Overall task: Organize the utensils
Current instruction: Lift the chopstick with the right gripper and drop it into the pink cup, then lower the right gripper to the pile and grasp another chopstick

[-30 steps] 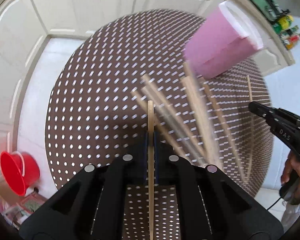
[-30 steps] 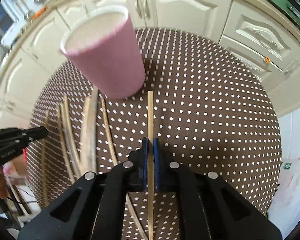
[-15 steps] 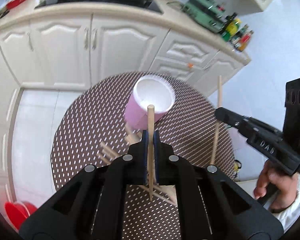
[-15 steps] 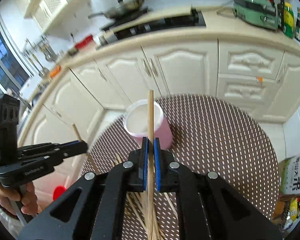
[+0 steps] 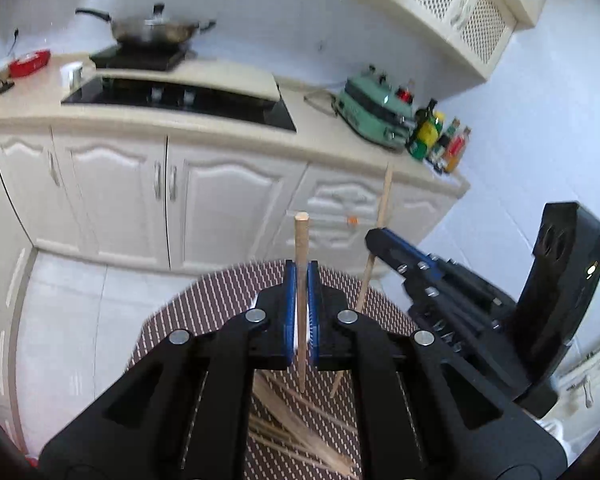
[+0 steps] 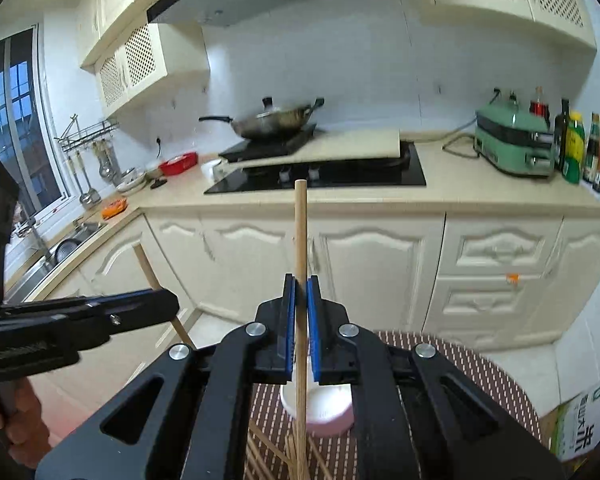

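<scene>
My left gripper [image 5: 301,280] is shut on a wooden chopstick [image 5: 302,240] held upright, high above the dotted brown table [image 5: 220,292]. My right gripper [image 6: 301,292] is shut on another wooden chopstick [image 6: 301,232], also upright. The right gripper shows in the left wrist view [image 5: 374,236] with its chopstick [image 5: 384,196]. The left gripper shows in the right wrist view [image 6: 168,304] with its chopstick [image 6: 144,260]. The pink cup [image 6: 324,412] stands on the table below the right gripper. Several loose chopsticks [image 5: 296,428] lie on the table.
White kitchen cabinets [image 6: 380,264] and a counter with a black cooktop [image 6: 320,176], a wok [image 6: 272,120], a green appliance [image 6: 512,140] and bottles [image 6: 584,148] stand behind the table. A sink [image 6: 60,244] is at the left.
Both grippers have lifted and tilted up with their chopsticks, from close over the table to high above it. The view now faces the cabinets and counter.
</scene>
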Motion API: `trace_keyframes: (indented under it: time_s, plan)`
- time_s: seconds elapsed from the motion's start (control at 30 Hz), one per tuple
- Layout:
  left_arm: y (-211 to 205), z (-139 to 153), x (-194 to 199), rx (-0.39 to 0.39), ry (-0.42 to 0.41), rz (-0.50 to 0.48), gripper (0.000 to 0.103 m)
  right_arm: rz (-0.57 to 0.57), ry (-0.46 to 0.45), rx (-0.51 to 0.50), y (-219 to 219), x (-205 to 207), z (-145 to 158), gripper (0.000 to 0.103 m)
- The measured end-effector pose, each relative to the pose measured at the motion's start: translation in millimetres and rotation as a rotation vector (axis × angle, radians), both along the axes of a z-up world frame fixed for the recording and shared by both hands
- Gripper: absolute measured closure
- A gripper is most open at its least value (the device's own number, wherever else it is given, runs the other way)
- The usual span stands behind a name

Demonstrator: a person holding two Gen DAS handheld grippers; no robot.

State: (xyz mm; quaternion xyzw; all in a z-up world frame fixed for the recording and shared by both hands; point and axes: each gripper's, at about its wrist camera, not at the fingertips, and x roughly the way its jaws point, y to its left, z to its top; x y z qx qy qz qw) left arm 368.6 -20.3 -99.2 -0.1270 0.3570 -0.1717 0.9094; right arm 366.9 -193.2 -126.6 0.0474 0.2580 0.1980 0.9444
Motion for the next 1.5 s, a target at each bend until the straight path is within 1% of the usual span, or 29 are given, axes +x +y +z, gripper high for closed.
trace_keyframes:
  time_s: [0.17,0.27,0.37,0.5,0.63,0.8,1.03,1.17,1.23,1.4,1.43,1.47,1.5]
  plan:
    - [9,14,15,-0.038,-0.059,0.034,0.097,-0.023,-0.044,-0.006,6,17,3,0.098]
    - [10,18,24,-0.026,-0.089,0.059,0.097,-0.032,-0.065,-0.007,9,28,4,0.098]
    - [8,13,35,-0.002,-0.095,0.073,0.097,-0.037,-0.074,-0.013,13,37,2,0.098]
    - [2,-5,47,0.022,-0.059,0.071,0.097,-0.046,-0.074,-0.025,15,45,-8,0.098]
    - [-5,-25,52,0.045,-0.018,0.059,0.097,-0.037,-0.04,-0.03,16,47,-21,0.098]
    - [-8,-44,55,0.065,0.023,0.043,0.097,-0.038,0.032,-0.037,12,38,-37,0.098]
    - [-6,-69,53,0.073,0.099,0.039,0.097,-0.064,0.134,0.001,-2,18,-54,0.098]
    - [-7,-77,49,0.079,0.129,0.041,0.096,-0.073,0.172,0.012,-7,9,-60,0.098]
    - [-9,-80,47,0.089,0.144,0.038,0.096,-0.078,0.186,0.017,-8,4,-62,0.095]
    - [-10,-86,41,0.104,0.183,0.031,0.096,-0.082,0.224,0.03,-14,-2,-64,0.094]
    - [-10,-87,40,0.109,0.19,0.031,0.092,-0.087,0.23,0.034,-16,-5,-64,0.091]
    - [-10,-89,39,0.113,0.199,0.032,0.086,-0.092,0.235,0.035,-18,-7,-63,0.088]
    - [-10,-89,38,0.114,0.204,0.033,0.065,-0.094,0.237,0.037,-20,-9,-63,0.082]
